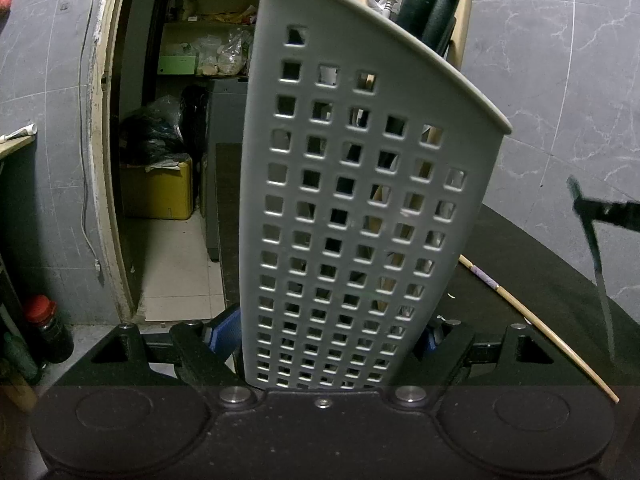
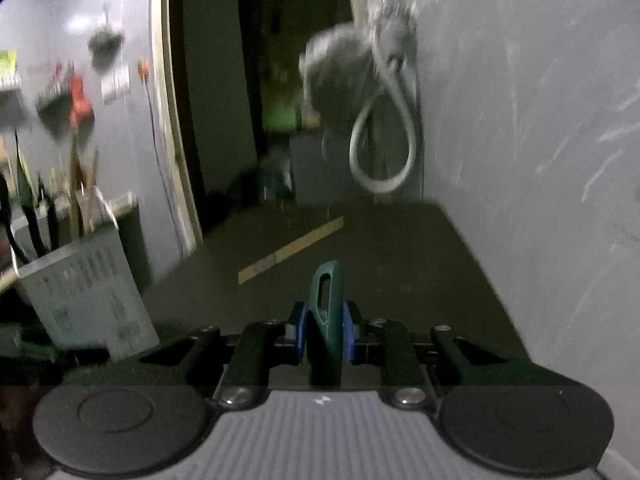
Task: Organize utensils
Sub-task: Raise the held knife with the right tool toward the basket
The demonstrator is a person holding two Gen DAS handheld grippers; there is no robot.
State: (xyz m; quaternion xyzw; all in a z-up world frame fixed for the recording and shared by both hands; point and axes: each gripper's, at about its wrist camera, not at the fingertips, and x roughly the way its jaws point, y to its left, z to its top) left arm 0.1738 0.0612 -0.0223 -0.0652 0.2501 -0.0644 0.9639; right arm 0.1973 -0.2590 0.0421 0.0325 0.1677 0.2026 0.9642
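I am working on a dark counter (image 2: 400,248) set against a grey marbled wall (image 1: 560,80), and everything here I am placing by the grey perforated holder (image 1: 352,208) standing on it. My left gripper (image 1: 332,340) is clamping that holder by its base, blue pads (image 1: 226,330) pressing on both sides, steadying it upright; a dark ladle and wooden handles are already poking out of its top. A single chopstick (image 1: 532,320) is lying on the counter just to the right of the holder. My right gripper (image 2: 325,332) is pinching a dark green utensil handle (image 2: 326,312), jaws nearly together on it, off to the holder's right. I judge I am carrying this picked-up piece toward the holder; next I am needing to swing it left, raise it above the rim and lower it in.
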